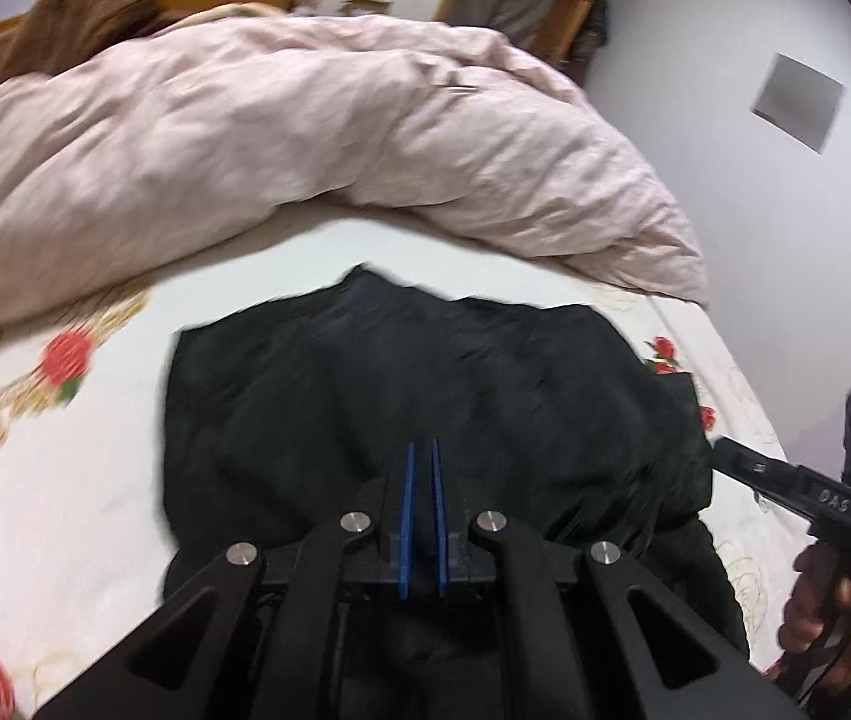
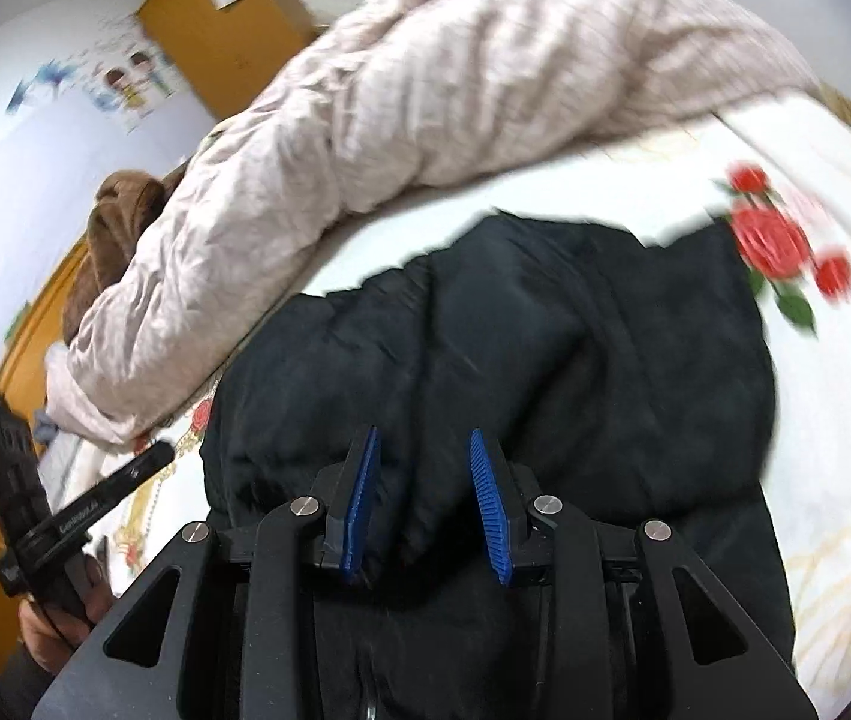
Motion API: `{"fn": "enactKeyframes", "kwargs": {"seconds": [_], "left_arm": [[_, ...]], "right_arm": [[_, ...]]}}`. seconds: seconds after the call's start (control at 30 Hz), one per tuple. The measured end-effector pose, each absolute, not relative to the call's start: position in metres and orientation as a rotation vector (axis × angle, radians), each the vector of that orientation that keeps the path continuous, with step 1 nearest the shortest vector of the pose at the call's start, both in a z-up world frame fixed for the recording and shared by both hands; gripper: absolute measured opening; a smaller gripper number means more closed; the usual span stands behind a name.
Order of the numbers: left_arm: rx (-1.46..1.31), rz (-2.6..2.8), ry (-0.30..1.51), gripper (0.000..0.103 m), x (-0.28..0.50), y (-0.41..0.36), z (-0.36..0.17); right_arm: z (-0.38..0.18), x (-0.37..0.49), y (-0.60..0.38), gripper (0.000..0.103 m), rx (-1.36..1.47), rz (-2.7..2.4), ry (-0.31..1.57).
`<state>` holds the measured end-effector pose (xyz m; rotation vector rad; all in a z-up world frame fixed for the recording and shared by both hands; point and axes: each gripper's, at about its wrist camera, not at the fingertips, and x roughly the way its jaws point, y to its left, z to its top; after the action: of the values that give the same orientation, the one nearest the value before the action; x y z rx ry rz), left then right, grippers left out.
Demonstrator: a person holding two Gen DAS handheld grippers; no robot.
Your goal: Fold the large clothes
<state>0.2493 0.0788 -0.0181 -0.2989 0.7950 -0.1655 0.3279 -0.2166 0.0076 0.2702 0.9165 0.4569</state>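
Observation:
A large black garment [image 1: 425, 396] lies bunched on the white rose-print bed sheet [image 1: 65, 480]; it also shows in the right wrist view [image 2: 545, 348]. My left gripper [image 1: 422, 450] is over the garment's near middle, its blue pads nearly together with no cloth visibly between them. My right gripper [image 2: 425, 444] is open over the garment's near edge, blue pads apart, nothing between them. The right gripper also shows in the left wrist view [image 1: 725, 450] at the garment's right edge, and the left gripper shows in the right wrist view [image 2: 161, 453] at the left.
A rumpled pale pink duvet [image 1: 305, 138] lies across the bed behind the garment. A brown cloth [image 2: 119, 210] sits beyond it. Orange wooden furniture [image 2: 227, 30] and white walls stand around the bed.

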Motion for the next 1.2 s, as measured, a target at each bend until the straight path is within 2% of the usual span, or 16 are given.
{"fn": "enactKeyframes", "kwargs": {"seconds": [0.1,0.23,0.4,0.63,0.73,0.83,0.93,0.97,1.07,1.2], "left_arm": [[-0.247,-0.177,0.852,0.006,0.265,0.059,-0.044],[-0.259,-0.164,0.954,0.006,0.259,0.058,-0.099],[-0.203,-0.153,0.924,0.006,0.249,0.051,-0.12],[-0.17,-0.126,0.953,0.006,0.258,0.046,-0.119],[-0.196,-0.141,0.97,0.007,0.245,0.051,-0.101],[-0.196,-0.165,0.912,0.007,0.23,0.058,-0.075],[-0.204,-0.15,0.845,0.017,0.247,0.067,-0.051],[-0.202,-0.129,0.827,0.022,0.258,0.07,-0.047],[-0.198,-0.066,0.831,0.023,0.293,0.082,-0.053],[-0.217,-0.034,0.883,0.023,0.309,0.095,-0.089]], "right_arm": [[-0.011,0.34,-0.195,0.032,0.174,0.452,0.945],[-0.071,0.342,-0.189,0.032,0.104,0.43,1.099],[-0.102,0.34,-0.195,0.034,0.14,0.417,1.115],[-0.093,0.339,-0.189,0.034,0.1,0.399,1.122],[-0.065,0.32,-0.189,0.036,0.074,0.418,1.078],[-0.028,0.308,-0.197,0.036,0.056,0.441,0.971],[-0.006,0.328,-0.203,0.036,0.075,0.421,0.891],[-0.004,0.337,-0.205,0.036,0.076,0.413,0.882],[-0.008,0.37,-0.207,0.036,0.059,0.368,0.873],[-0.051,0.396,-0.216,0.033,0.049,0.284,0.983]]}}
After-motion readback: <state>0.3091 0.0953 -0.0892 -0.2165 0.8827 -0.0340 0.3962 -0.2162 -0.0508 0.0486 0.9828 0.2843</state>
